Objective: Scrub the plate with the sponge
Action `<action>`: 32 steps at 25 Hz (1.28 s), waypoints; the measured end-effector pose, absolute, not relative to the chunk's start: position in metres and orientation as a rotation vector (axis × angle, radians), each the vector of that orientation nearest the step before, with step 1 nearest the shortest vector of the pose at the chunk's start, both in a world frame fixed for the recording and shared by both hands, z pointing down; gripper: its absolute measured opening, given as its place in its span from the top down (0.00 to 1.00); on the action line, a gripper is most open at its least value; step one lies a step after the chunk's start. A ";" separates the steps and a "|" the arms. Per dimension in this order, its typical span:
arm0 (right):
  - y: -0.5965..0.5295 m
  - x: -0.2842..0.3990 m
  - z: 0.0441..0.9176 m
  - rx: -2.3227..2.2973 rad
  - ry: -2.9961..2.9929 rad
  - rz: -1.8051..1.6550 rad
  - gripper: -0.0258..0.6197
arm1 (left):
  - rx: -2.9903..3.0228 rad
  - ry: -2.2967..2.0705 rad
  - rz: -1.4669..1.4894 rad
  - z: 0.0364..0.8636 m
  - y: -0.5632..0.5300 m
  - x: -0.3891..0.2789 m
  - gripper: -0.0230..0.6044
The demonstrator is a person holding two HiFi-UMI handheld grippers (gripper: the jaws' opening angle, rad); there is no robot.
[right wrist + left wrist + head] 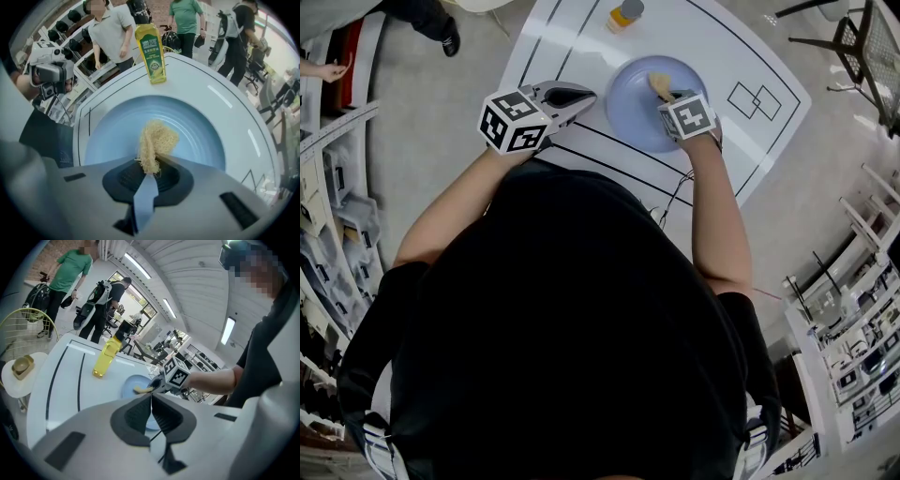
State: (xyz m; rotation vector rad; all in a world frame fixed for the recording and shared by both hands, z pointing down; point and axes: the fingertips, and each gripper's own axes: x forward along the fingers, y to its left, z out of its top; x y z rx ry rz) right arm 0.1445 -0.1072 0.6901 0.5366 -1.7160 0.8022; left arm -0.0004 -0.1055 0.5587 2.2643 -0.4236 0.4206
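A pale blue plate (pixel 630 112) lies on the white table, also seen as the plate (pixel 112 131) and the plate (pixel 132 383). My right gripper (pixel 667 94) is over the plate's right side, shut on a tan fibrous sponge (pixel 155 140), which shows as the sponge (pixel 659 84) from above; it rests against the plate's inner surface. My left gripper (pixel 581 97) hovers just left of the plate's rim, its jaws closed together with nothing between them. From the left gripper view, my right gripper (pixel 157 385) sits with the sponge (pixel 141 389) on the plate.
A yellow dish-soap bottle (pixel 151 48) stands beyond the plate, seen also as the bottle (pixel 625 15) and the bottle (pixel 104 357). Black lines mark the white table (pixel 741 56). People stand around the far side. Shelving and chairs line the room's edges.
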 end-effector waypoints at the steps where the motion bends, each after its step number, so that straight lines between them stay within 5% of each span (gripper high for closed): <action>1: -0.105 0.149 0.692 0.532 -1.693 0.775 0.90 | 2.265 -0.423 0.421 0.559 -0.105 -0.001 0.95; 18: -0.089 0.191 0.696 0.505 -1.523 0.604 0.90 | 2.268 -0.405 0.424 0.559 -0.097 0.006 0.95; 32: -0.045 0.182 0.697 0.499 -1.532 0.931 0.90 | 2.284 -0.385 0.421 0.555 -0.093 0.015 0.95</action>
